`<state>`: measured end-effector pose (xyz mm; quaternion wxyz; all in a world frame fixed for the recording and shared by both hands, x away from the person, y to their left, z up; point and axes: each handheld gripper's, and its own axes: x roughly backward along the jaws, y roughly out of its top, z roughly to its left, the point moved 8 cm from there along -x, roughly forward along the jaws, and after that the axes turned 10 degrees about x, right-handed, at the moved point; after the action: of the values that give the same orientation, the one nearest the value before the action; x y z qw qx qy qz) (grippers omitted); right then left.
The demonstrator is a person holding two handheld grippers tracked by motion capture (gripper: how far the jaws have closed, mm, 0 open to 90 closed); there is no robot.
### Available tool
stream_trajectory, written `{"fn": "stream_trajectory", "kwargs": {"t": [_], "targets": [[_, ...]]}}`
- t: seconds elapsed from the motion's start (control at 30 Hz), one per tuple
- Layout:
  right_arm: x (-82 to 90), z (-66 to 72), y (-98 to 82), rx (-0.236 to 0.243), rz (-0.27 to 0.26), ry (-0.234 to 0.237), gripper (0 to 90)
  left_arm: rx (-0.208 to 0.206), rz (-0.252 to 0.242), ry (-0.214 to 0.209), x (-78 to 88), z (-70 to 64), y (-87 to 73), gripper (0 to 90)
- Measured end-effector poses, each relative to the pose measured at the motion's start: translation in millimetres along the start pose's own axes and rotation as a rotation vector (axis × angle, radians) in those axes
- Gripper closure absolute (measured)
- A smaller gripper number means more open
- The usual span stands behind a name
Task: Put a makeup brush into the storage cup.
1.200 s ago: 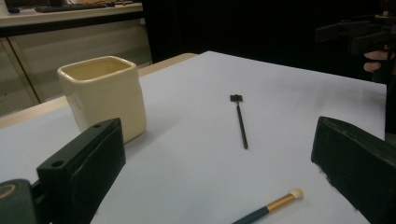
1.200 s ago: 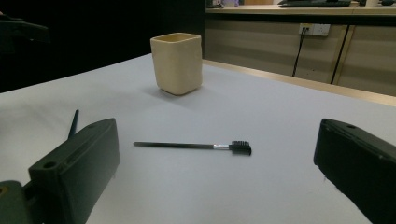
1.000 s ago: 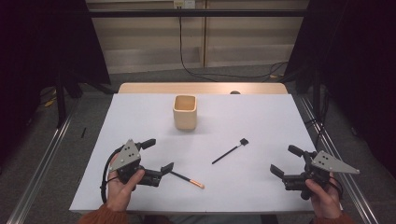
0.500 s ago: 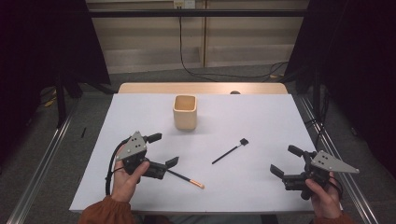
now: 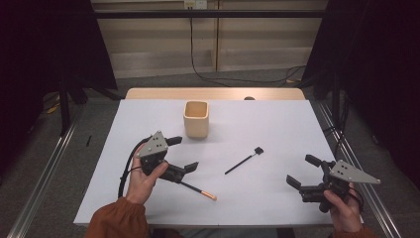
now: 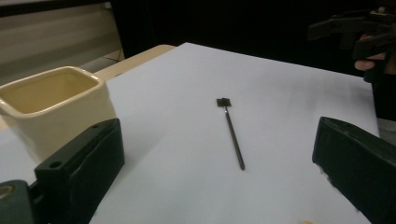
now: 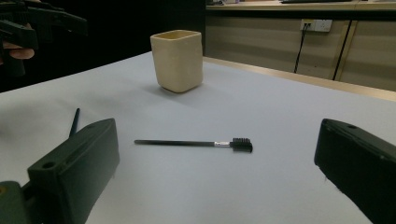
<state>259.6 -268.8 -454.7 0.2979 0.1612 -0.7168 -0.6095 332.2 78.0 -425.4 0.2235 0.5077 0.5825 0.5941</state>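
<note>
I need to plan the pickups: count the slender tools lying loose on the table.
2. The black brush lies mid-table, right of the cup. The orange-tipped pencil lies by the left gripper, partly hidden under it.

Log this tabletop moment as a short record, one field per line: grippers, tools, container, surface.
left gripper: open, low over the table, beside the dark end of the orange-tipped pencil
right gripper: open, empty, near the table's right front edge
black brush: lying flat mid-table, untouched, between the two grippers
cream cup: upright, looks empty, beyond the tools
table: white top
held items: none
</note>
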Motion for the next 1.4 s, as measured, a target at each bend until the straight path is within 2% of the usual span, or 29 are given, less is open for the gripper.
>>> {"fn": "stream_trajectory", "kwargs": {"t": [0.17, 0.3, 0.43, 0.57, 0.6, 0.63, 0.67, 0.93, 1.0, 1.1, 1.2, 1.3, 1.4], "targets": [[-0.2, -0.2, -0.1, -0.001, 0.001, 0.001, 0.0, -0.024, 0.03, -0.017, -6.4, -2.6, 3.6, 2.2], [0.0, 0.0, 0.0, 0.0, 0.0, 0.002, 0.0, -0.047, 0.087, -0.016, -9.9, -1.1, 3.2, 2.2], [-0.1, -0.4, 0.0, -0.002, -0.002, 0.001, 0.0, -0.032, 0.106, -0.026, -14.0, 0.4, 1.8, 2.3], [-0.3, -0.2, 0.0, -0.001, -0.002, 0.002, 0.0, -0.036, 0.154, -0.029, -17.7, 1.9, -3.7, 2.2], [-0.3, 0.1, -0.2, -0.003, 0.001, 0.003, 0.0, -0.043, 0.182, -0.04, -18.8, 1.6, -6.3, 2.2], [-0.5, -0.1, -0.3, 0.0, 0.0, 0.003, 0.0, -0.061, 0.243, -0.045, -21.9, 1.8, -11.9, 2.3], [-0.7, -0.2, -0.4, -0.001, 0.001, 0.005, 0.0, -0.061, 0.243, -0.045, -21.9, 1.8, -11.9, 2.3], [-0.6, 0.0, -0.5, -0.005, 0.001, 0.006, 0.0, -0.129, 0.414, -0.075, -31.3, -2.7, -14.1, 2.7], [-0.4, -0.2, -0.7, -0.004, 0.002, 0.005, 0.0, -0.134, 0.436, -0.086, -32.8, -4.2, -13.2, 3.1], [-0.6, 0.1, -1.0, -0.003, 0.004, 0.008, 0.0, -0.155, 0.486, -0.079, -35.8, -3.5, -14.3, 2.9], [-0.7, 0.1, -0.9, -0.002, 0.003, 0.009, 0.0, -0.167, 0.543, -0.096, -39.3, -4.5, -18.9, 3.0], [-0.8, 0.0, -1.0, -0.002, 0.004, 0.008, 0.0, -0.16, 0.585, -0.116, -42.6, -4.0, -25.1, 3.3], [-0.7, 0.1, -1.1, -0.002, 0.005, 0.009, 0.0, -0.179, 0.66, -0.116, -44.7, -1.9, -35.9, 4.3]]}}
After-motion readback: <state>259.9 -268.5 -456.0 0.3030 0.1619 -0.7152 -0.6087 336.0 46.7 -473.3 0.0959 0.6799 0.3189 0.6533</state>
